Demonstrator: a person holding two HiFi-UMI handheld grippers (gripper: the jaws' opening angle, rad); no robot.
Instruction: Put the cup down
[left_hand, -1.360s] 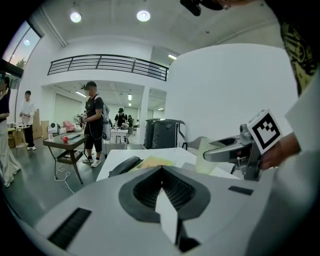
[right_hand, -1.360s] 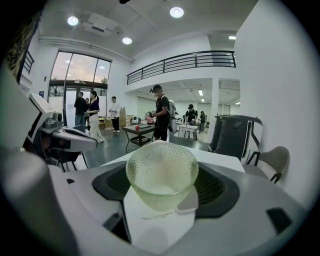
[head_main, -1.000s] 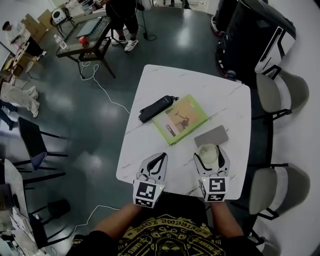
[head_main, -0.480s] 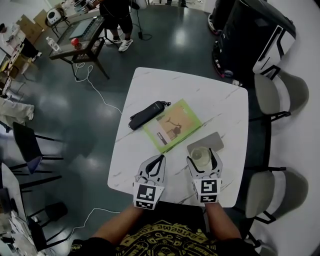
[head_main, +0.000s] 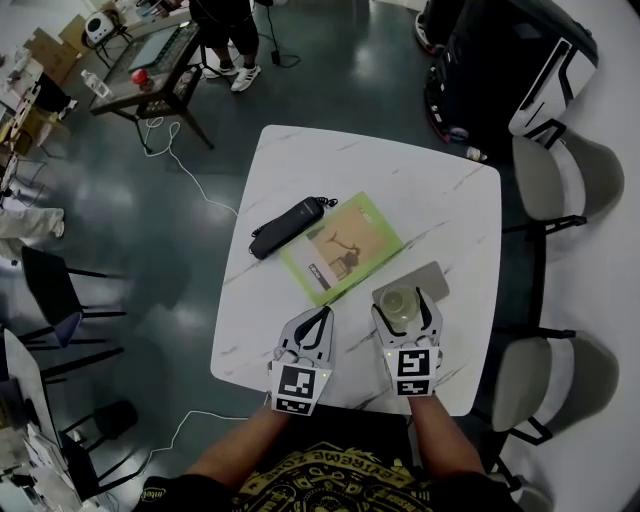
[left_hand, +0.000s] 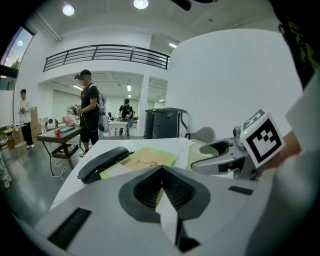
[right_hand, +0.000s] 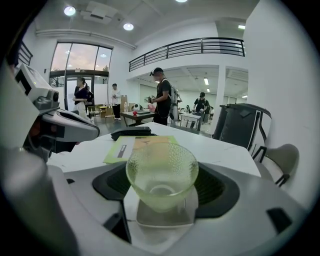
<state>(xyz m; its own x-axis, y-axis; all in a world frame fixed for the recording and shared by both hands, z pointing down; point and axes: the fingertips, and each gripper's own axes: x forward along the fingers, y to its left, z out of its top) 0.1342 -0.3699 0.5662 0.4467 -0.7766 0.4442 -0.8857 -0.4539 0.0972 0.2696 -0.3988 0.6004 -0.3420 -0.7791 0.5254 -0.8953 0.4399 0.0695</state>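
A pale green dimpled glass cup (head_main: 402, 301) (right_hand: 161, 172) sits upright between the jaws of my right gripper (head_main: 403, 302) (right_hand: 162, 181), which is shut on it. It hangs low over the near part of a grey square pad (head_main: 424, 279) (right_hand: 161, 216) on the white marble table (head_main: 440, 200). Whether the cup touches the pad I cannot tell. My left gripper (head_main: 322, 314) (left_hand: 161, 176) is beside it on the left, low over the table, shut with nothing in it. The left gripper view shows the cup (left_hand: 207, 150) held in the right gripper (left_hand: 222, 156).
A green book (head_main: 342, 247) and a black pouch (head_main: 286, 226) lie mid-table, beyond the grippers. Two chairs (head_main: 548, 180) stand along the table's right side, with a black machine (head_main: 500, 60) behind. Several people stand far off by a low table (head_main: 160, 60).
Both grippers have sunk toward the table. The cup has come down with the right gripper, from the pad's near edge to over the pad. Neither gripper's jaws have changed.
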